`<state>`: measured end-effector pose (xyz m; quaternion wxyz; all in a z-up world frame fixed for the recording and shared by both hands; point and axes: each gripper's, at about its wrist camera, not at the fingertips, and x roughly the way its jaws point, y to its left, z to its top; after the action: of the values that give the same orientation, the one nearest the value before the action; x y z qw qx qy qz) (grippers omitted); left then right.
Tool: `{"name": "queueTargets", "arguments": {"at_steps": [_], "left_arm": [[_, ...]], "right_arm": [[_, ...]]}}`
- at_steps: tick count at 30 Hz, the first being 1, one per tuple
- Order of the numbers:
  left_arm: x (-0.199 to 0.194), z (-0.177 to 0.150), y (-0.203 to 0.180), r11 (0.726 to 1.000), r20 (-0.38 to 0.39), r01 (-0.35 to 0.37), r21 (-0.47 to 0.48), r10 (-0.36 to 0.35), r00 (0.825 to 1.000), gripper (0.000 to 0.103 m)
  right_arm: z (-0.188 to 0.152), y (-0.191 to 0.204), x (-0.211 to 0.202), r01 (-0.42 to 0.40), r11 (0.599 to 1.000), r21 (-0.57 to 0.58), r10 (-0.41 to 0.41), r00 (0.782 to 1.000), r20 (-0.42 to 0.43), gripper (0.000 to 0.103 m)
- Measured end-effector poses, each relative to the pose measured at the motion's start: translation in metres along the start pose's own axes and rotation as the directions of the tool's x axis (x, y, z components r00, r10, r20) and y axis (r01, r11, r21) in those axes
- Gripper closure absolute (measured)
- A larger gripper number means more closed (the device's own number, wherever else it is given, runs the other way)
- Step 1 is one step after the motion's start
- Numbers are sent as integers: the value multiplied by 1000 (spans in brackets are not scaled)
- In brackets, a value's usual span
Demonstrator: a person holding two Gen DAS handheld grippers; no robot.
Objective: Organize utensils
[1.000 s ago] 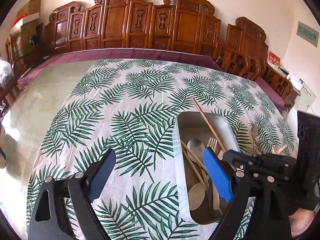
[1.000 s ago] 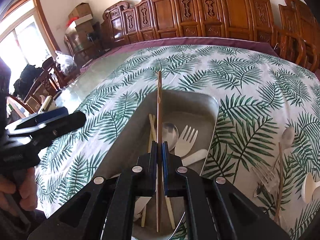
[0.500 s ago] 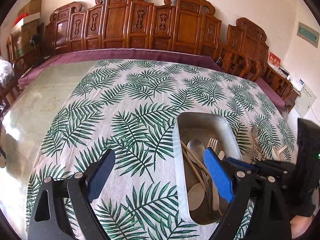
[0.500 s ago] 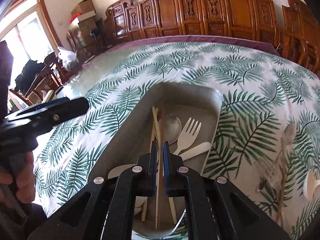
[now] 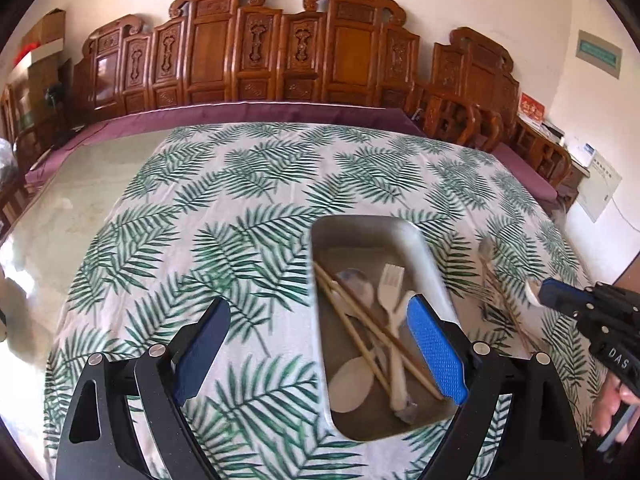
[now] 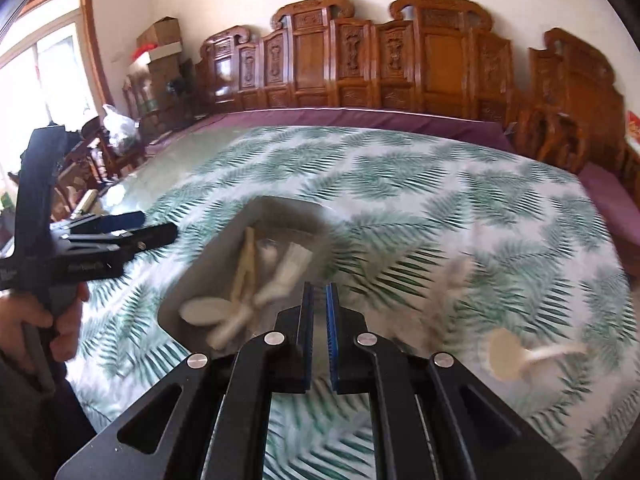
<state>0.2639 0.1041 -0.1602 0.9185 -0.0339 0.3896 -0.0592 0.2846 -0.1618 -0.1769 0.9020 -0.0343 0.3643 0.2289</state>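
A metal tray (image 5: 360,232) sits on the palm-leaf tablecloth. In it lie several wooden chopsticks (image 5: 360,320), a white fork (image 5: 390,288), a white spoon (image 5: 352,380) and a metal spoon (image 5: 358,284). My left gripper (image 5: 316,308) hangs open above the tray's left rim, holding nothing. My right gripper (image 6: 319,292) is shut and empty, to the right of the tray (image 6: 224,248); in the left wrist view it (image 5: 560,300) shows at the right edge. A white spoon (image 6: 508,354) lies loose on the cloth ahead of it, to the right.
More loose utensils lie on the cloth right of the tray: a metal spoon (image 5: 486,246) and a chopstick (image 5: 500,300). Carved wooden chairs (image 5: 280,56) line the far side. Bare glass tabletop (image 5: 72,200) extends to the left. The right wrist view is motion-blurred.
The chopstick that my right gripper held over the tray now lies in the tray. The right gripper has swung right and upward, away from the tray. My left gripper shifted slightly right.
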Motion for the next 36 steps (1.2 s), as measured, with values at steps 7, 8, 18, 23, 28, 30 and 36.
{"name": "queueTargets", "arguments": {"at_steps": [7,8,18,23,28,30,36], "left_arm": [[-1,-4,-36,998,5,43,43,-43,999,17],[-1,-5,-40,998,5,46,47,-46,999,17],[8,-16,-80,992,-19,78,100,-76,997,17],[9,-20,-90,989,-21,84,122,-82,996,17],[10,-23,-96,988,-27,83,131,-80,996,17],[9,-23,-97,988,-26,83,130,-80,996,17],[6,-25,-104,987,-30,85,134,-82,996,17]], "right_arm": [[-33,-54,-20,118,993,13,-118,993,-28,85],[-36,-59,-20,122,992,20,-122,992,-35,85],[-69,-63,15,81,996,30,-77,988,-133,85],[-78,-56,40,102,995,4,-99,974,-206,85],[-81,-56,52,128,992,-6,-126,963,-240,85],[-82,-56,52,140,990,-16,-140,962,-236,87],[-81,-65,45,124,992,8,-119,966,-230,97]]}}
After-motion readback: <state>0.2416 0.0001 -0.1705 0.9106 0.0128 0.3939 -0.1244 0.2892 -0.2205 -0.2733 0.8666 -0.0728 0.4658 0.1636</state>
